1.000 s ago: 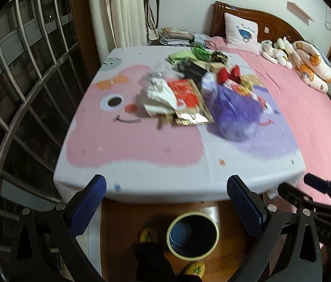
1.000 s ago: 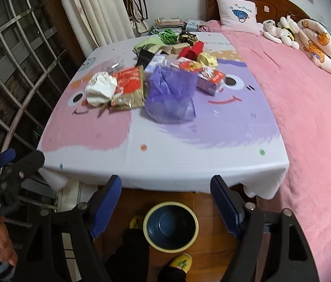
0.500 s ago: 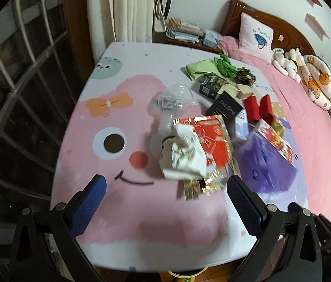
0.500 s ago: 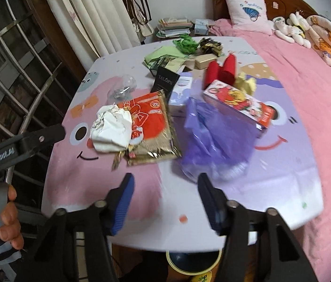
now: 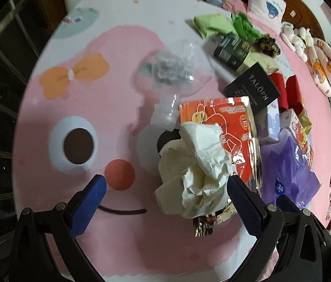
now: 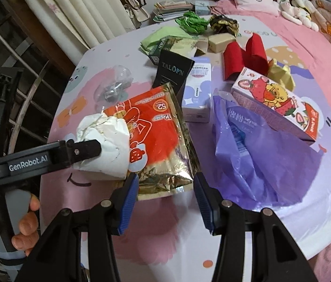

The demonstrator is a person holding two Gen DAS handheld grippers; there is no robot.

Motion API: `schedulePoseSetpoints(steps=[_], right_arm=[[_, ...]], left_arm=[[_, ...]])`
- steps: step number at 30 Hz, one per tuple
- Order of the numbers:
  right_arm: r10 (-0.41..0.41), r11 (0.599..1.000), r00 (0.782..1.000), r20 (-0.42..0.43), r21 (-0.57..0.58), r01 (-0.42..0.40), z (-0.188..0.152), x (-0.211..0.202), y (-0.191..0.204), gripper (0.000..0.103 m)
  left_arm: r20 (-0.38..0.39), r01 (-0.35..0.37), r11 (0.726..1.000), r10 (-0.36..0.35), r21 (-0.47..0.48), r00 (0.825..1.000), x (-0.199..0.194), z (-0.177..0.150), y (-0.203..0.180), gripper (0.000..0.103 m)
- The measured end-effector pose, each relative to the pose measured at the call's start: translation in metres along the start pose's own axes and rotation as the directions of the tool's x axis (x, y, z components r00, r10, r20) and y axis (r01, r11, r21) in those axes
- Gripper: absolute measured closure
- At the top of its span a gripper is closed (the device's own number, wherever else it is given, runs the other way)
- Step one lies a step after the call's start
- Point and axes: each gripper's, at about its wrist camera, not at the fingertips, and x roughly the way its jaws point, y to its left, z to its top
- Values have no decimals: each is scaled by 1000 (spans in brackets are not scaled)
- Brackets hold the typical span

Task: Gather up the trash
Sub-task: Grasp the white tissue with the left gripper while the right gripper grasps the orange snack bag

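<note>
Trash lies on a table with a cartoon cloth (image 5: 76, 108). In the left wrist view my left gripper (image 5: 165, 184) is open wide around a crumpled white paper (image 5: 196, 164), which sits close to the right-hand finger. The right wrist view shows one of its fingers (image 6: 85, 150) against that paper (image 6: 104, 141). My right gripper (image 6: 165, 184) is open, its jaws partly narrowed. The near edge of an orange and gold foil bag (image 6: 156, 136) lies between its fingertips, and no pad visibly presses it. A purple plastic bag (image 6: 259, 159) lies just to the right.
Farther back lie a black box (image 6: 172, 72), a lilac carton (image 6: 198, 89), a strawberry carton (image 6: 275, 101), red rolls (image 6: 245, 54), green paper (image 6: 191, 22) and clear plastic (image 5: 177, 70). A pink bed (image 6: 306, 35) is on the right and a window grille (image 6: 12, 82) on the left.
Both grippers have moved forward over the table and down towards the trash. The floor bin has left both views. The right jaws have narrowed; the left stay wide.
</note>
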Motion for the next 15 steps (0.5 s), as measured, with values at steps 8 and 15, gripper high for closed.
schedulePoseSetpoints(steps=[8, 15], right_arm=[[9, 999, 1000, -21, 34, -8, 6, 12, -9, 54], [11, 1000, 999, -40, 26, -10, 9, 20, -8, 54]], left_arm=[[-88, 91, 996, -91, -1, 992, 36, 6, -11, 19], [-81, 148, 988, -144, 45, 986, 38, 3, -27, 56]])
